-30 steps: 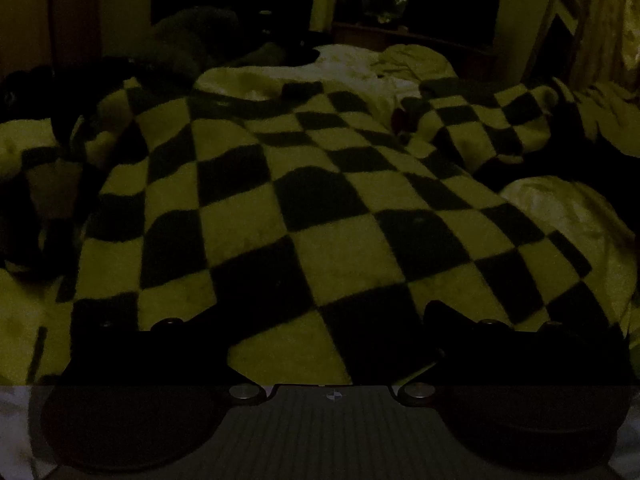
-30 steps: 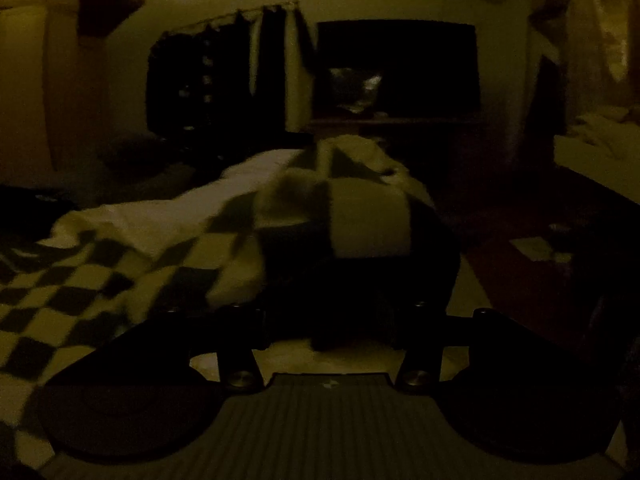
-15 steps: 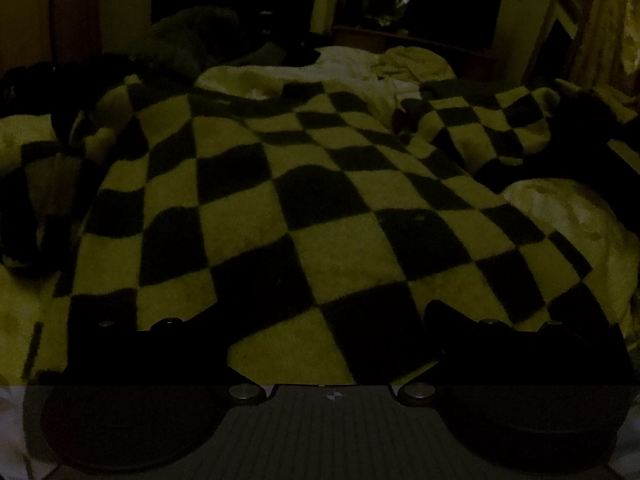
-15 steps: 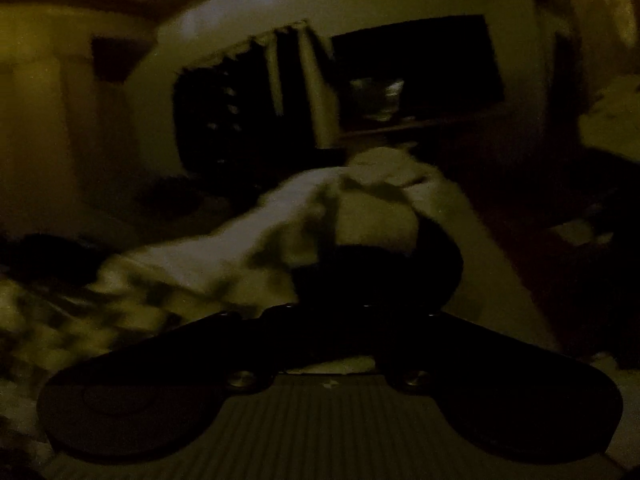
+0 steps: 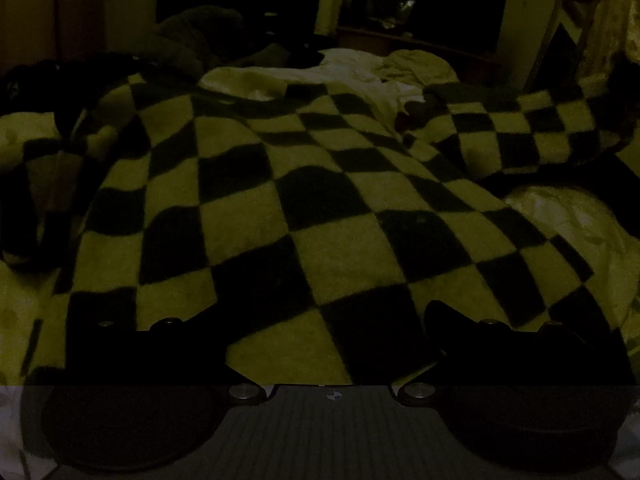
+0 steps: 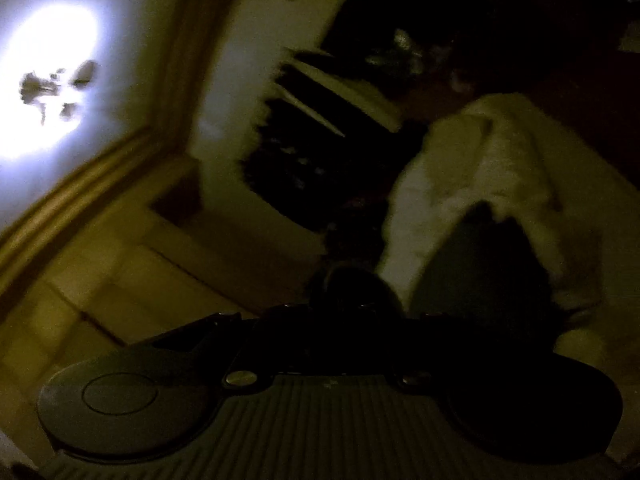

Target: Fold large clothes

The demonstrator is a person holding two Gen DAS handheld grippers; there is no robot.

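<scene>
Overhead, ceiling light (image 6: 48,84), right view only

Bed (image 5: 560,216) — checkered garment (image 5: 304,208) spread on it

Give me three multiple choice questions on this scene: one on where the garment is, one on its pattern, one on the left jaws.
1. The checked garment lies: A on a hanger, B spread over the bed, C in a basket.
2. Its pattern: A stripes, B plain, C dark and pale squares.
3. The left gripper has its jaws: A wide apart, B shut on cloth, C out of view.
Answers: 1 B, it drapes over bedding; 2 C, squares alternate; 3 A, both fingers stand far apart.
</scene>
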